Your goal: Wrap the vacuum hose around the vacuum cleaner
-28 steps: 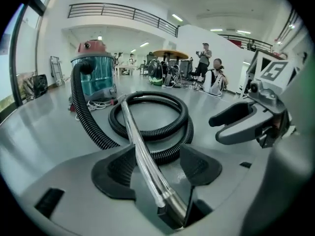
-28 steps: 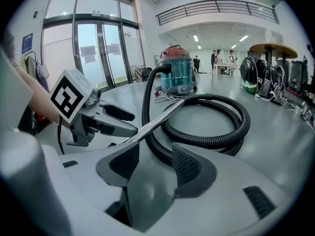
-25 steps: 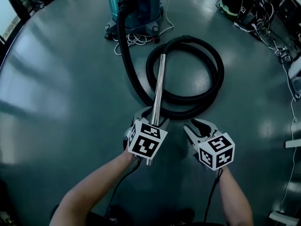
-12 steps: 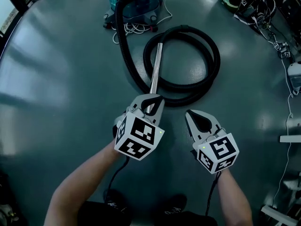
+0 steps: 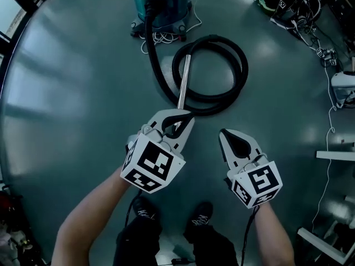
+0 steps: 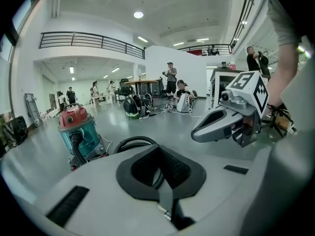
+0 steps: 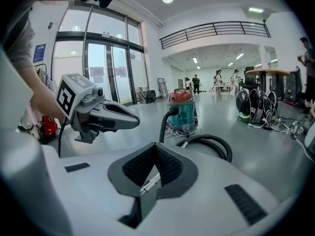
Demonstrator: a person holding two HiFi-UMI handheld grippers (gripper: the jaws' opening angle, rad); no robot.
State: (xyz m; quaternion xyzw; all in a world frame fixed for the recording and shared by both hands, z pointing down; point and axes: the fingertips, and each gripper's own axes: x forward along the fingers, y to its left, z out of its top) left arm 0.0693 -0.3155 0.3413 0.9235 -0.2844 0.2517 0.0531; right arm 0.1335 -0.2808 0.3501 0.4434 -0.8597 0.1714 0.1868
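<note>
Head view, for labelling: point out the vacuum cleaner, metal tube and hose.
vacuum cleaner (image 5: 162, 4), head view, teal body
metal tube (image 5: 183, 81), head view, mid-shaft
hose (image 5: 242, 66), head view, right side of loop

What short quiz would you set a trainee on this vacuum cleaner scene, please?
1. True or false: the black hose lies in a loop on the floor.
2. What colour is the top of the vacuum cleaner? A) red B) yellow C) white
3. Fill in: the left tool and the right tool both have their jaws ____.
Key: 1 true; 2 A; 3 shut.
</note>
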